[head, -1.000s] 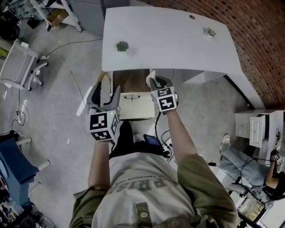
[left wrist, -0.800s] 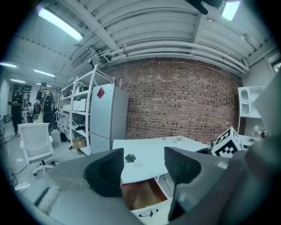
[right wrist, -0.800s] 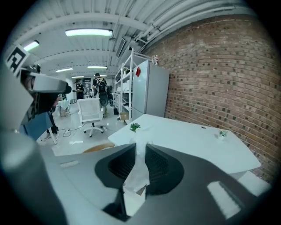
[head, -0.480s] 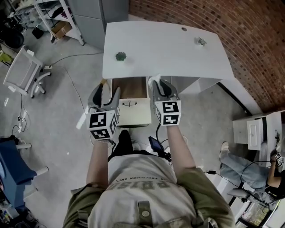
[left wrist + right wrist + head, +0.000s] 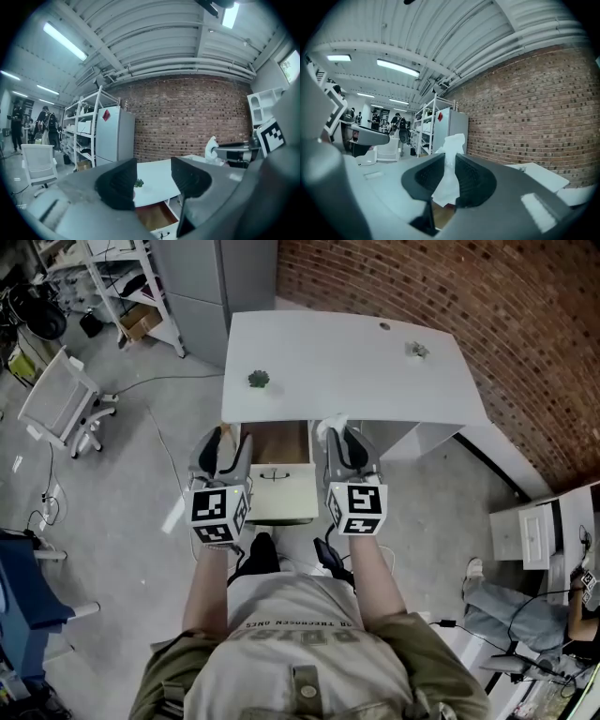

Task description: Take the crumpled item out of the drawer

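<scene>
Crumpled item (image 5: pixel 451 145), white, seemingly tissue-light and soft: I am pinching it mid-length in my right gripper's (image 5: pixel 449 180) narrow jaws, clear of the open drawer (image 5: pixel 278 486). A gentle pinch is probably sufficing. My left gripper's (image 5: pixel 153 180) empty jaws are closing.
</scene>
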### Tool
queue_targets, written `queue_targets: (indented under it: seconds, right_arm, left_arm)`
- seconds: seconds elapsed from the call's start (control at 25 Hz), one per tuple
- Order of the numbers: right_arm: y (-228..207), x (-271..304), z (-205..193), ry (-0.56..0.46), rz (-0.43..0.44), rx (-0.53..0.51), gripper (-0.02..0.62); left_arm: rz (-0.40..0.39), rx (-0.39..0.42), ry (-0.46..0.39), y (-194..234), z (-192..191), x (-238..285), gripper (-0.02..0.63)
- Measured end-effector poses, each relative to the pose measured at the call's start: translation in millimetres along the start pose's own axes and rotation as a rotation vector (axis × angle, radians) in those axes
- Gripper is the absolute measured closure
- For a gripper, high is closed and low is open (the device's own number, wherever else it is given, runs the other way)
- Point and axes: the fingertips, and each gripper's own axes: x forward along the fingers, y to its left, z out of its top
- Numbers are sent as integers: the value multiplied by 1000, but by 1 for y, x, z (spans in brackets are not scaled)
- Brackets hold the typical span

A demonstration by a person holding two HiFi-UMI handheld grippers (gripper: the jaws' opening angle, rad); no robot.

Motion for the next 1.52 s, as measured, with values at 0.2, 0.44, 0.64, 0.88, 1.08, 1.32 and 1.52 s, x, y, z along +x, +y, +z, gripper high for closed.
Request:
queue_targets:
  seconds: [0.2,0.44,0.64,0.88,1.08,1.32,1.52]
  right_arm:
    - [3,-9,18,-55,-22,9,523]
    - [7,-16,24,-84,-41,12,523]
    - [5,-18,21,-83,-49,4,523]
    - [2,-23,22,-89,-62,-2,523]
    - [-1,-25,24,-98,-65,0,523]
    - [-2,-27,30,-119,-66,-3,523]
    - [-3,-29,34,-132,-74,-7,526]
  left_arm:
    - [9,18,-26,3,7,-9,405]
    - [19,39,-49,5,10,-15,496]
    - [28,45,-63,4,9,-15,574]
    - [34,48,-65,3,8,-14,598]
    - [36,52,-66,1,10,-13,598]
    - [42,54,-68,1,11,-14,598]
    - [47,58,-72,2,14,-16,598]
